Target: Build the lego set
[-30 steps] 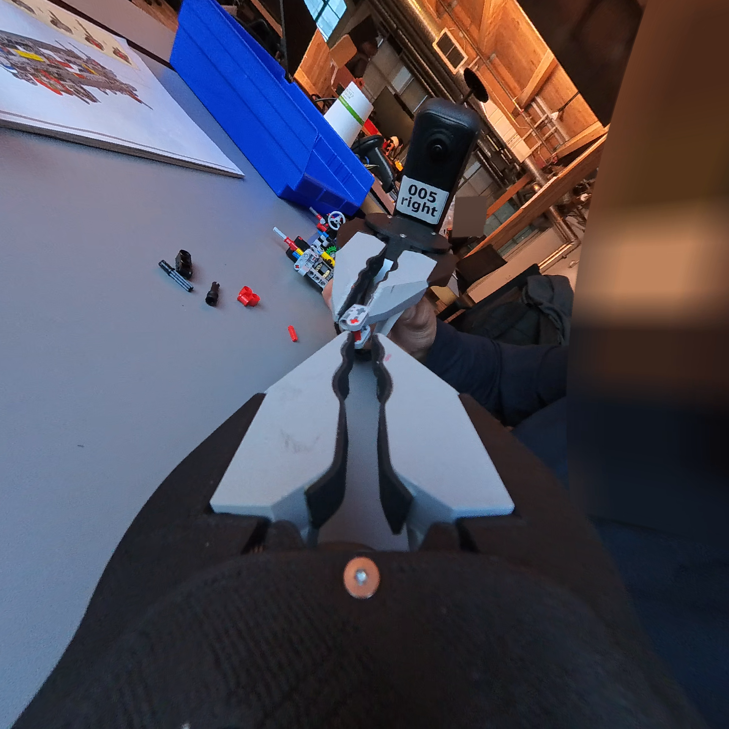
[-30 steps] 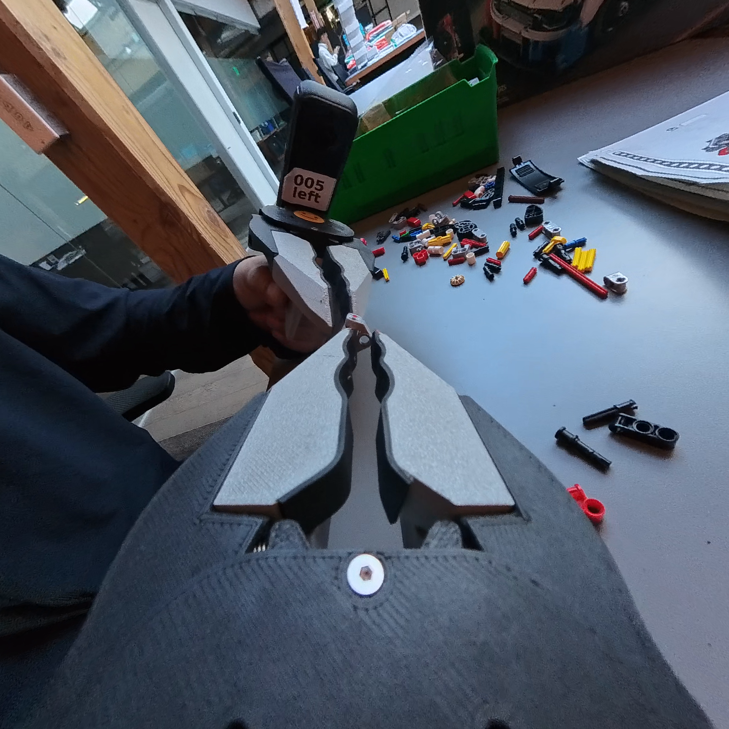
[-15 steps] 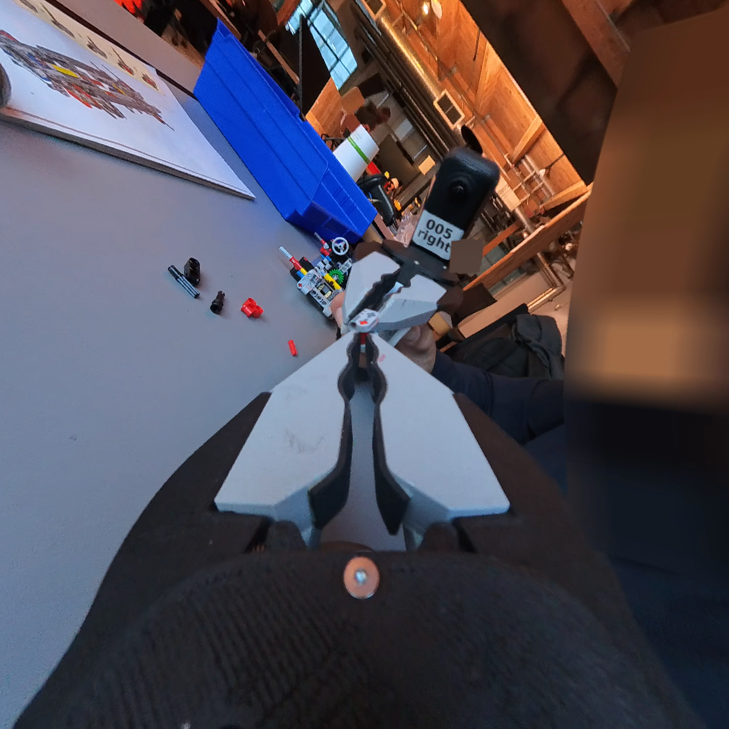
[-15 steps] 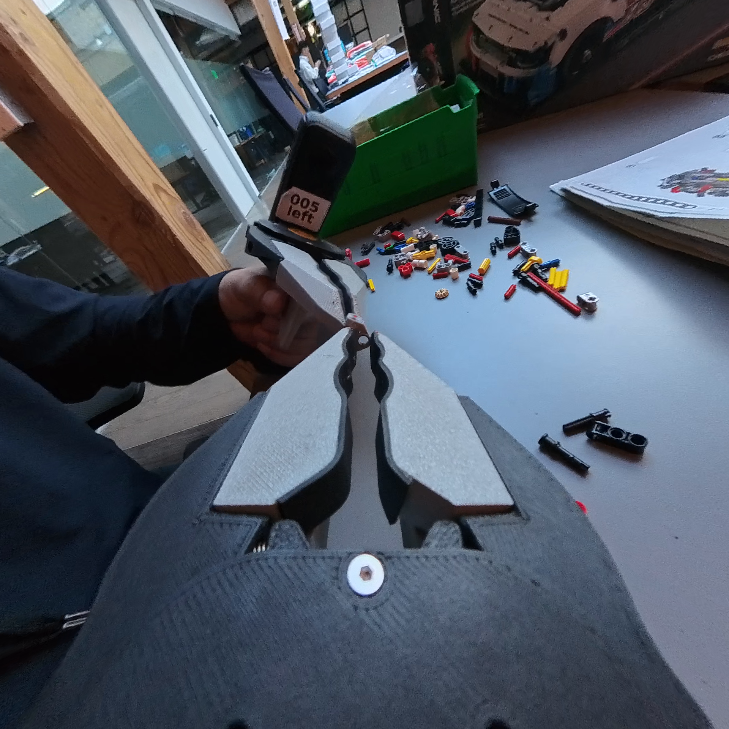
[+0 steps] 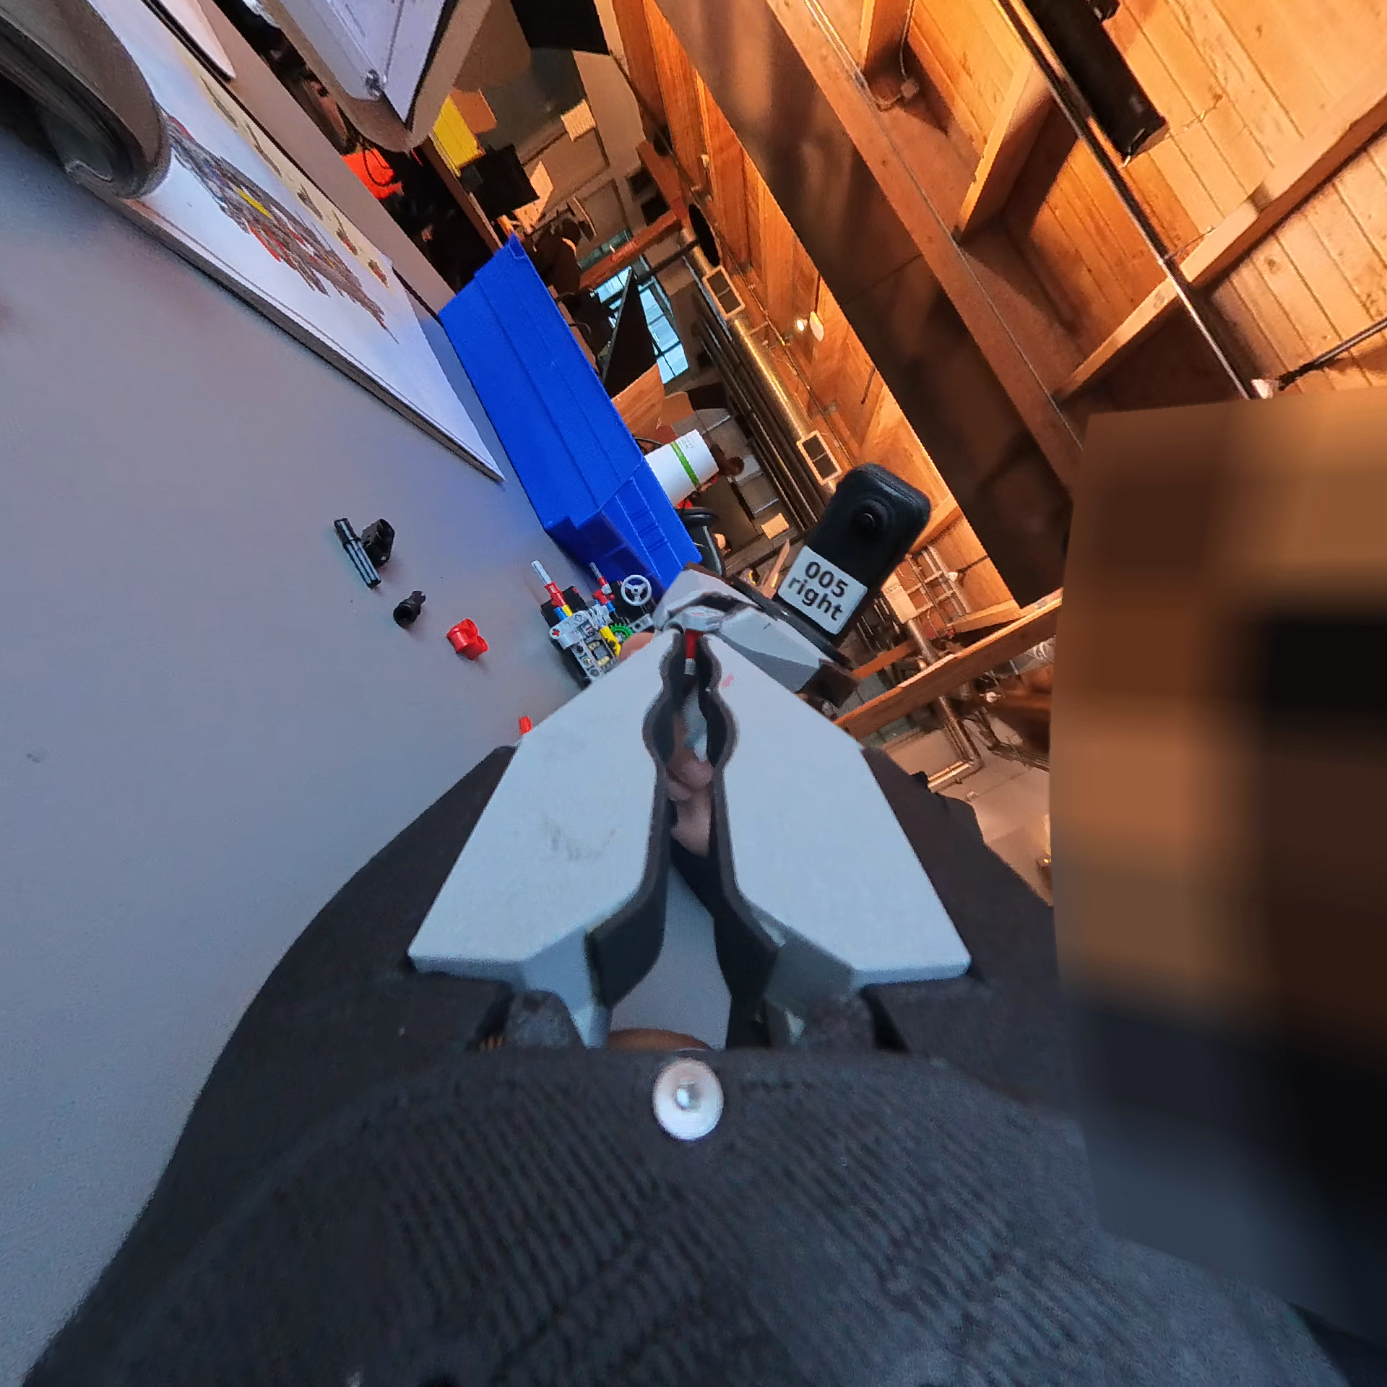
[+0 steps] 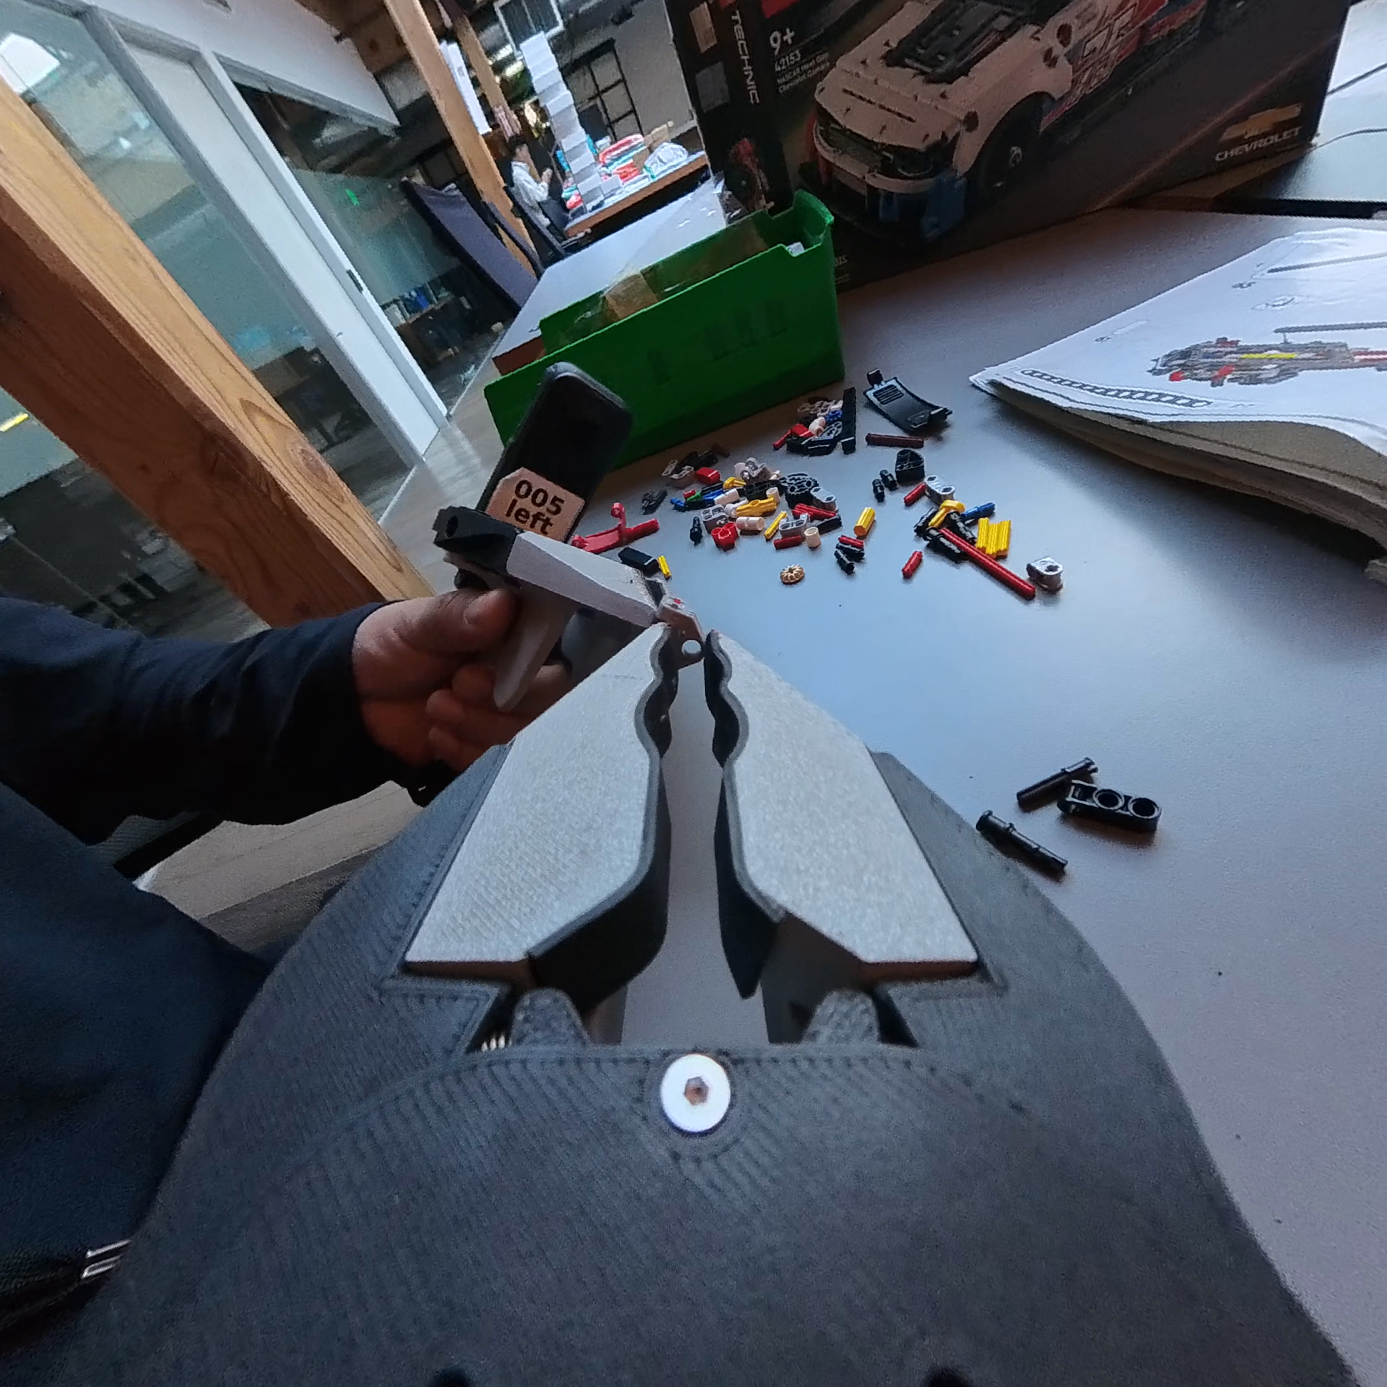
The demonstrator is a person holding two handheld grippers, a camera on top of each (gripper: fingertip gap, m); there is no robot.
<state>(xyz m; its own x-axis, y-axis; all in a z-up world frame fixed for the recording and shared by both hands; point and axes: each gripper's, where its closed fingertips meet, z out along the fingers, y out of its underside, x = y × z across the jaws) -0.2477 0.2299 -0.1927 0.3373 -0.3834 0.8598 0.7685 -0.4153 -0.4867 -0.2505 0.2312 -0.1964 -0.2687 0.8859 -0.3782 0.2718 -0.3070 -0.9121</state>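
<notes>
While both tools meet tip to tip in mid-air, notes per view.

Left wrist view: left gripper (image 5: 687, 660) is closed, fingertips pinching a thin red pin (image 5: 687, 647). The pin's far end meets a small grey beam piece (image 5: 702, 617) clamped in the tips of the right gripper (image 5: 698, 612). All of this hangs above the grey table (image 5: 150, 675). Well apart on the table: a small part-built assembly (image 5: 585, 638), a red connector (image 5: 467, 638), black pins (image 5: 368, 544), a blue bin (image 5: 555, 420).

Right wrist view: right gripper (image 6: 694, 649) is nearly closed on the holed end of the grey beam piece (image 6: 683, 627). Left pad contact is clear, right pad looks touching. Left gripper (image 6: 659, 609) comes in from the side, a hand (image 6: 435, 675) on its handle. Loose parts pile (image 6: 788, 510), green bin (image 6: 713, 353) and booklet (image 6: 1201, 420) sit further back.

Risks, my read:
- Both holds are tip-only on tiny parts, so any off-axis push could twist the pin or the beam out.
- The tips sit near the table edge, so a dropped part may fall off it.
- Too hard a squeeze could make the pin shoot sideways.
</notes>
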